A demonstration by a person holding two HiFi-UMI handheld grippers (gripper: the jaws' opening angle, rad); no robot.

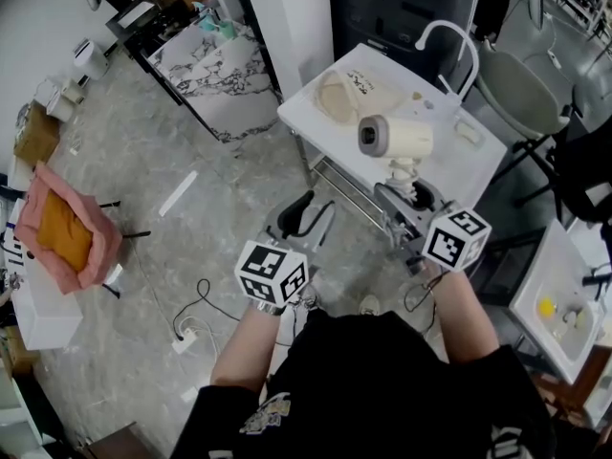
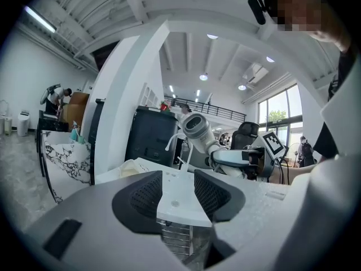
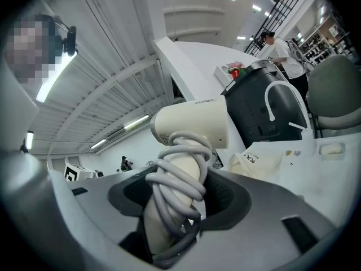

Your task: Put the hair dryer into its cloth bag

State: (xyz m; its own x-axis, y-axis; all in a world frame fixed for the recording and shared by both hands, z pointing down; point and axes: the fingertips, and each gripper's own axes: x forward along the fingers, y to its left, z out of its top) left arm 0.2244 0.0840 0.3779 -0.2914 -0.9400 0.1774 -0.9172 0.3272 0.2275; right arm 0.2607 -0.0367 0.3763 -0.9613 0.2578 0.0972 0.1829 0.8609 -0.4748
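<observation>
A cream hair dryer [image 1: 394, 137] with a grey nozzle hangs above the white table [image 1: 316, 122]; its cord is wound round the handle. My right gripper [image 1: 407, 185] is shut on that handle, and in the right gripper view the hair dryer [image 3: 192, 130] stands upright between the jaws of the right gripper [image 3: 175, 199]. The cream cloth bag [image 1: 346, 94] lies flat at the table's far left. My left gripper [image 1: 298, 210] is off the table's near corner, open and holding nothing. In the left gripper view, the table corner shows between the jaws of the left gripper [image 2: 177, 193].
A white curved pipe [image 1: 449, 41] rises at the table's far edge. A grey chair [image 1: 521, 89] stands to the right, a marble-topped table [image 1: 215, 65] to the left. A metal rack [image 1: 368, 204] sits under the table. Cables and a power strip [image 1: 186, 338] lie on the floor.
</observation>
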